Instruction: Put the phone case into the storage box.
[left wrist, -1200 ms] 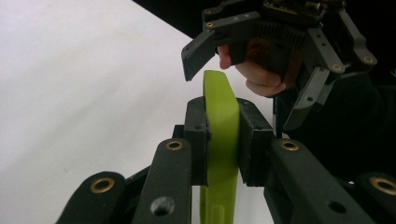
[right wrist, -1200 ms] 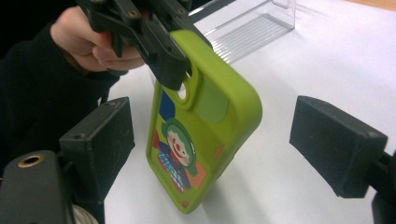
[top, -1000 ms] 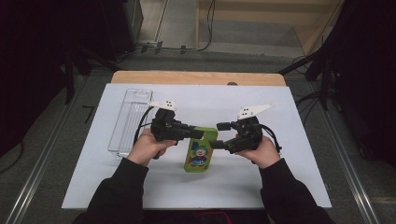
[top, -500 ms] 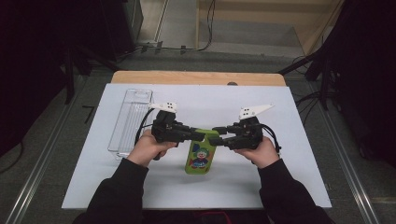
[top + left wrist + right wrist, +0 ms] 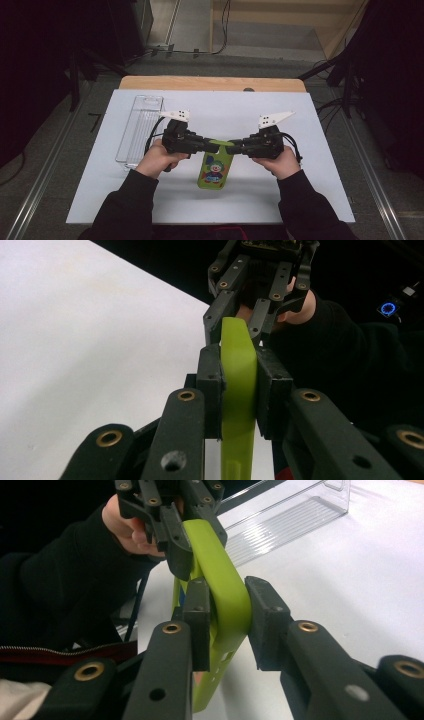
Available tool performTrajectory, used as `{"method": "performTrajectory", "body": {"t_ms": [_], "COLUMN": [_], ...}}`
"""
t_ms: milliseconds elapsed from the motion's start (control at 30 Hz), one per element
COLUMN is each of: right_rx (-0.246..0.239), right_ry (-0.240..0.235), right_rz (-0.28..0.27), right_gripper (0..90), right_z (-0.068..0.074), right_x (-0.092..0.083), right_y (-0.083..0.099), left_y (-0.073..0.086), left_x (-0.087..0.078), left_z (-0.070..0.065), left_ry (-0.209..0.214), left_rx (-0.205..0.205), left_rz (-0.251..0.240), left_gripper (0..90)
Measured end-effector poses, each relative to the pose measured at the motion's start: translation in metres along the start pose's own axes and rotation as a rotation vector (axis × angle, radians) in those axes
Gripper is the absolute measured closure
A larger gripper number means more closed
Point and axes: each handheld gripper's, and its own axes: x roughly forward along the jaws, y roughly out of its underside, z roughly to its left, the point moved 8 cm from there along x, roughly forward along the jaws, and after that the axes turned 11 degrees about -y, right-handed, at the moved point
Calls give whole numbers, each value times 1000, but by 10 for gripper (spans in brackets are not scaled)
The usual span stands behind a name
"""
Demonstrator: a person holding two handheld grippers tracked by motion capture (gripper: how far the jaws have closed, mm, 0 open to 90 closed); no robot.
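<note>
The green case [image 5: 216, 167] hangs over the white mat [image 5: 320, 165], held up by its top edge, with its long axis running down and toward the person and its printed clown face turned up. The left gripper [image 5: 207, 144] comes in from the case's left and is clamped firmly on that top edge; in the left gripper view both pads [image 5: 210, 385] press flat against the green rim. The right gripper [image 5: 236, 146] comes in from the case's right, jaw tips facing the left one's, and its jaws have just been closing around the same rim; in the right gripper view the rim [image 5: 225, 600] sits between them, the right pad touching, the left close. Both hands are equally near. The clear plastic tray [image 5: 141, 127] lies well left of the case, beyond the left hand [image 5: 159, 160]. Right of the case and toward the wooden table edge [image 5: 210, 83] the mat lies bare, good room for moving.
</note>
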Motion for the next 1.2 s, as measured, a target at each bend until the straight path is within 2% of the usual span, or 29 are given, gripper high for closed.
{"method": "performTrajectory", "body": {"t_ms": [200, 400, 567, 633, 700, 767, 867, 933, 967, 1133, 1200], "right_rx": [-35, -28, -15, -1, 6, 18, 23, 25, 28, 65, 82], "right_ry": [10, -2, -8, -5, -5, -8, -3, 5, 8, 32, 42], "right_rz": [41, 59, 56, 58, 57, 55, 56, 57, 55, 33, 27], "right_gripper": [738, 745, 749, 749, 749, 749, 749, 749, 749, 749, 749], "right_z": [3, 6, 6, 6, 6, 7, 7, 7, 7, 3, 2], "right_x": [-1, -1, -2, -2, -2, -2, -2, -2, -3, -6, -9], "right_y": [0, -1, -2, -2, -2, -3, -3, -3, -4, -5, -5], "left_y": [1, 1, 0, -2, -3, -3, -4, -6, -7, -7, -8], "left_x": [0, 0, -1, -2, -4, -4, -4, -6, -7, -7, -7], "left_z": [-1, -1, 1, 2, 3, 4, 7, 6, 6, 4, 5], "left_ry": [0, 4, -15, -9, -21, -25, -44, -45, -57, -124, -151], "left_rx": [20, 15, 0, -13, -21, -32, -84, -98, -90, -40, -36], "left_rz": [-3, -1, -9, -25, -34, -30, -13, -20, -24, 2, 4], "left_gripper": [761, 744, 696, 638, 582, 429, 386, 370, 342, 330, 309]}}
